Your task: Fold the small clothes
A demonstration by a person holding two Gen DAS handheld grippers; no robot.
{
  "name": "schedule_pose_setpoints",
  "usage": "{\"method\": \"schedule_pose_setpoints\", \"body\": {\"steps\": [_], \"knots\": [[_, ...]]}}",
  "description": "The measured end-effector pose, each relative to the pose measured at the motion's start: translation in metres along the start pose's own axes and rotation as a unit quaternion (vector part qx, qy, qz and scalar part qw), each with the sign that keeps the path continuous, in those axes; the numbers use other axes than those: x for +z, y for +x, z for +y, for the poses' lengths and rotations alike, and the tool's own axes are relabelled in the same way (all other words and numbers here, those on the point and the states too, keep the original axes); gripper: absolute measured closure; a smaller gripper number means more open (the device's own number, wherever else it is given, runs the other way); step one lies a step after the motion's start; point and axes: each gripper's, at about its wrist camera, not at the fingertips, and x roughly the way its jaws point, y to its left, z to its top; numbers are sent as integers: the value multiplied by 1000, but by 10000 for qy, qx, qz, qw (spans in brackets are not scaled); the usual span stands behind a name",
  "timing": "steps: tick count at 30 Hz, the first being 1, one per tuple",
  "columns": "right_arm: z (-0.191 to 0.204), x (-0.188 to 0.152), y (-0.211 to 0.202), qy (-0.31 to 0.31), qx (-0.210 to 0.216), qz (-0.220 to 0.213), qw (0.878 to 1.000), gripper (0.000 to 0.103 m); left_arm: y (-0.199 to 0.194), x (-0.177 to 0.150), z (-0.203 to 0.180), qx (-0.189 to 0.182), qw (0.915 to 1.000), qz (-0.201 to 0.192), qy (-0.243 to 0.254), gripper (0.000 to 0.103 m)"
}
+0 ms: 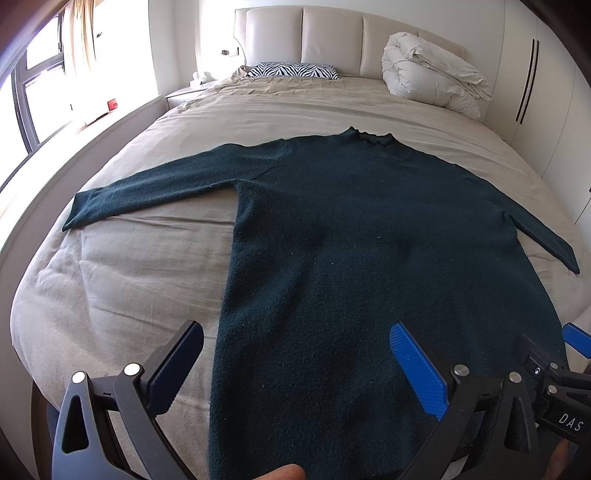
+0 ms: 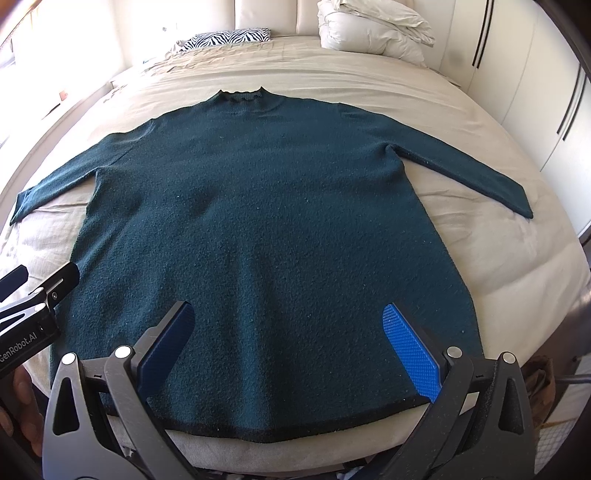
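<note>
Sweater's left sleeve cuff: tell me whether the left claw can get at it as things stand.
Probably yes. The left claw is open and holds nothing, and the left sleeve cuff lies flat on the bed with only bare sheet between. It sits farther out than the hem, so a reach is needed.

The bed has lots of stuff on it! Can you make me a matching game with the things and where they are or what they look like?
Things:
1. sweater
2. zebra pillow
3. white duvet
4. right tongs

Descriptions:
A. bundled up by the headboard
B. spread flat, sleeves out
C. open above the hem
D. black and white stripes

Pairs: 1-B, 2-D, 3-A, 4-C
</note>
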Motion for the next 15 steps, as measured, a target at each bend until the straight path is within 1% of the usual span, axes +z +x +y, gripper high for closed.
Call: {"method": "schedule_pose_setpoints", "body": {"steps": [1, 4, 7, 9, 10, 11, 12, 13, 15], "knots": [[-1, 0, 1, 20, 20, 2, 10000, 0, 1, 1, 2, -69, 10000, 22, -42, 0], [-5, 0, 3, 103, 76, 22, 9999, 0, 4, 1, 11, -430, 9986, 95, -305, 0], [-6, -1, 6, 148, 140, 46, 9998, 0, 9, 3, 25, -778, 9949, 133, -626, 0], [-8, -1, 7, 179, 195, 44, 9996, 0, 13, 6, 37, -1125, 9895, 158, -888, 0], [-8, -1, 7, 202, 228, 34, 9995, 0, 17, 8, 46, -1389, 9846, 187, -1047, 0], [-8, -1, 7, 226, 258, 23, 9994, 0, 19, 10, 52, -1544, 9809, 204, -1162, 0], [-8, -1, 6, 259, 293, 0, 9992, 0, 21, 11, 59, -1646, 9780, 188, -1265, 0], [-8, -1, 6, 281, 318, -26, 9991, 0, 23, 13, 67, -1721, 9755, 86, -1367, 0], [-9, 1, 2, 322, 408, -137, 9986, 0, 24, 16, 82, -1793, 9712, -43, -1571, 0]]}}
